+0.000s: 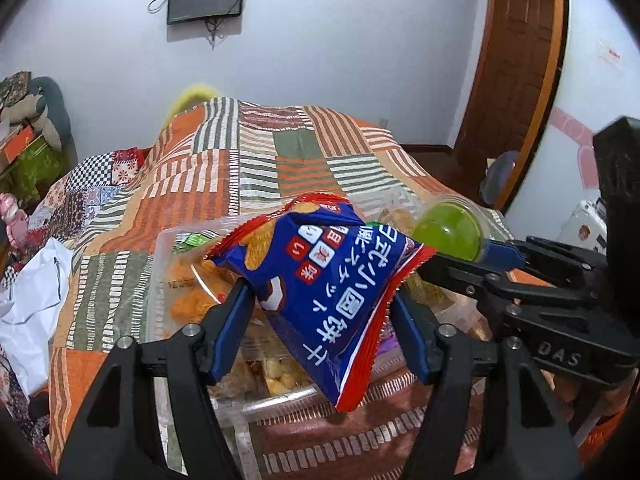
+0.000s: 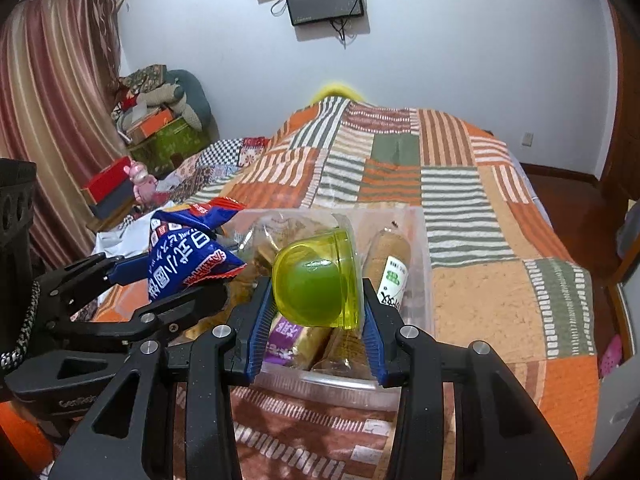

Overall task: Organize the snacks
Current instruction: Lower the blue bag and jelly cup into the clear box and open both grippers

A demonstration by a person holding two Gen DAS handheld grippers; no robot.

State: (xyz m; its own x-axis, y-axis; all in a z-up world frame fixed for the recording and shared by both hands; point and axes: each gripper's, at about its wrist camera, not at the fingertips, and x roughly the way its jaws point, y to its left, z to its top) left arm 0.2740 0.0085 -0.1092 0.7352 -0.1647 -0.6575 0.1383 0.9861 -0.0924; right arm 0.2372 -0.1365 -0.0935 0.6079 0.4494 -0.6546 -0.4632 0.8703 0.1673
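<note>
My left gripper (image 1: 320,320) is shut on a blue and red snack bag (image 1: 328,280) and holds it above a clear plastic bin (image 1: 280,400) full of snacks. The bag also shows in the right wrist view (image 2: 188,256). My right gripper (image 2: 320,320) is shut on a green jelly cup (image 2: 316,284), held over the same bin (image 2: 340,388). The cup shows at the right in the left wrist view (image 1: 448,236). The two grippers are side by side, the left one to the left.
The bin sits on a bed with an orange, green and white patchwork quilt (image 2: 460,208). Inside it lie a brown wrapped roll (image 2: 392,264) and a purple-labelled packet (image 2: 284,340). A white bag (image 1: 28,300) lies at the left. Boxes (image 2: 160,140) stack by the curtain.
</note>
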